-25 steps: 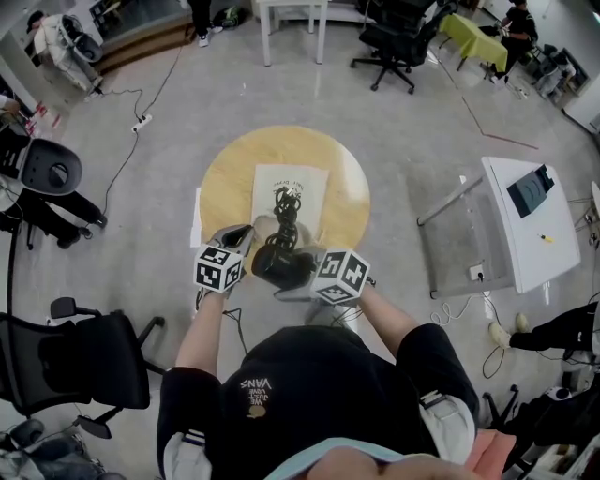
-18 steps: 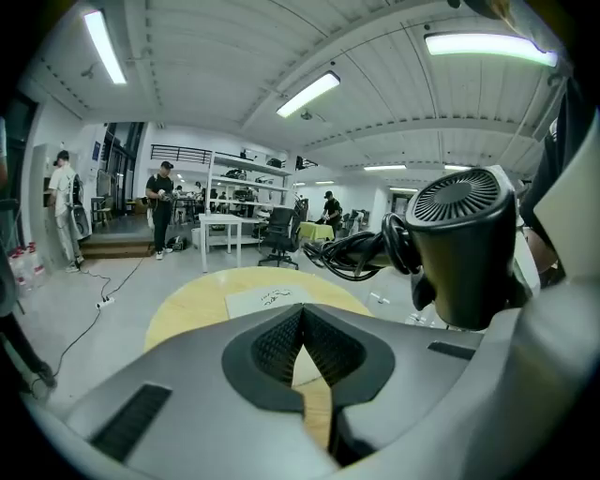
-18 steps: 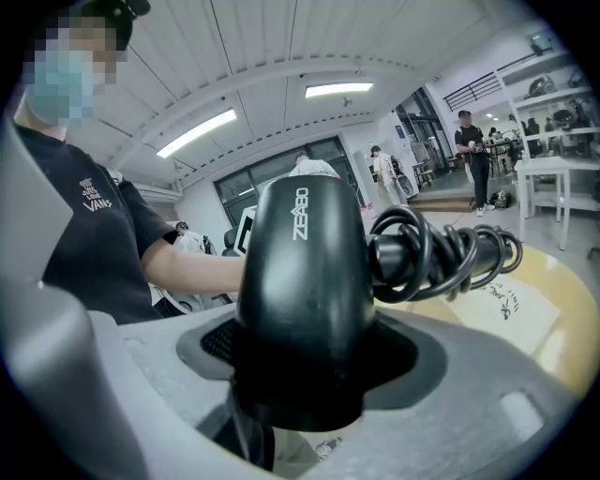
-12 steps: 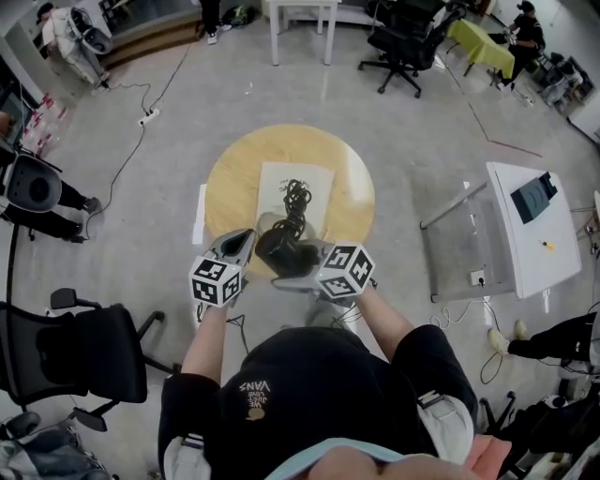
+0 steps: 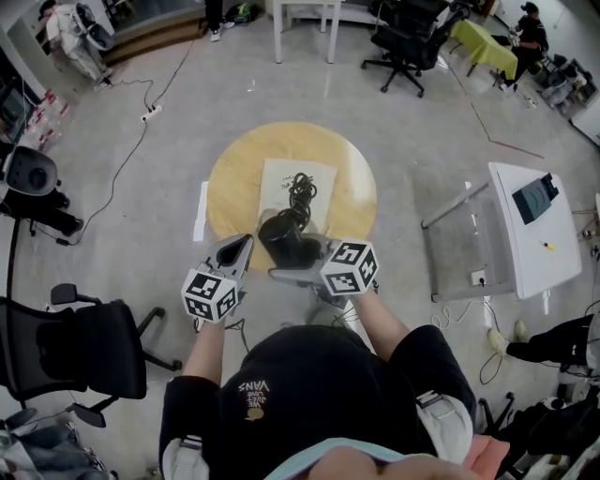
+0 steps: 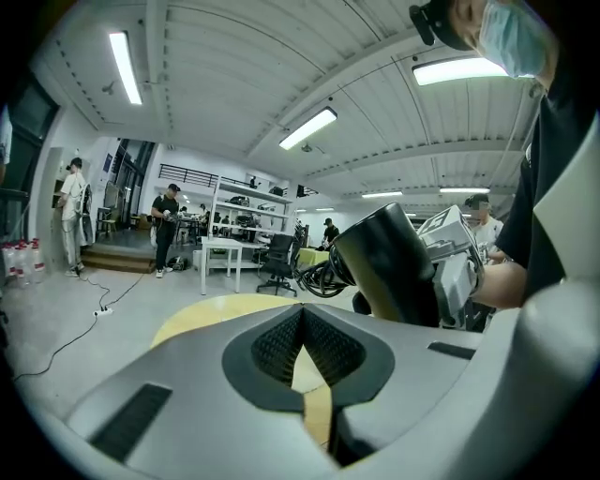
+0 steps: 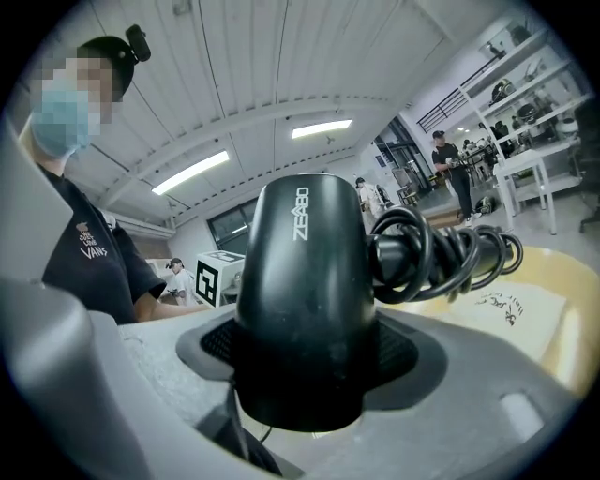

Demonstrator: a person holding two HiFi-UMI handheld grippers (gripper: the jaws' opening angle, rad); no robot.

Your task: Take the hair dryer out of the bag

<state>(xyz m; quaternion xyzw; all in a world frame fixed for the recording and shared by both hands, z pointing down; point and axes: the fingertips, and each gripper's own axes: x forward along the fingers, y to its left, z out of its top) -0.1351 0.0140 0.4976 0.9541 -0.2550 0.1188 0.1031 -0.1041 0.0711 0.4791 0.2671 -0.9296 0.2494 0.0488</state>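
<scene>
In the head view a black hair dryer [image 5: 284,240] hangs above the near edge of the round wooden table [image 5: 234,178], its coiled cord [image 5: 302,190] trailing over a flat white bag [image 5: 277,185]. My right gripper [image 5: 298,269] is shut on the dryer's barrel [image 7: 305,300], with the cord [image 7: 441,253] bunched to the right. The bag [image 7: 514,305] lies below on the table. My left gripper [image 5: 235,251] is just left of the dryer, apart from it. Its jaws [image 6: 302,349] are shut with nothing between them. The dryer [image 6: 389,267] shows to its right.
Office chairs stand at the left [image 5: 80,347] and the far side [image 5: 398,42]. A white desk [image 5: 530,220] is at the right and a small white table [image 5: 302,19] is beyond. Cables run across the floor [image 5: 141,141]. People [image 6: 167,225] stand in the background.
The right gripper has lifted the hair dryer higher, and its cord has risen off the bag. The left gripper has drawn back to the left, away from the dryer.
</scene>
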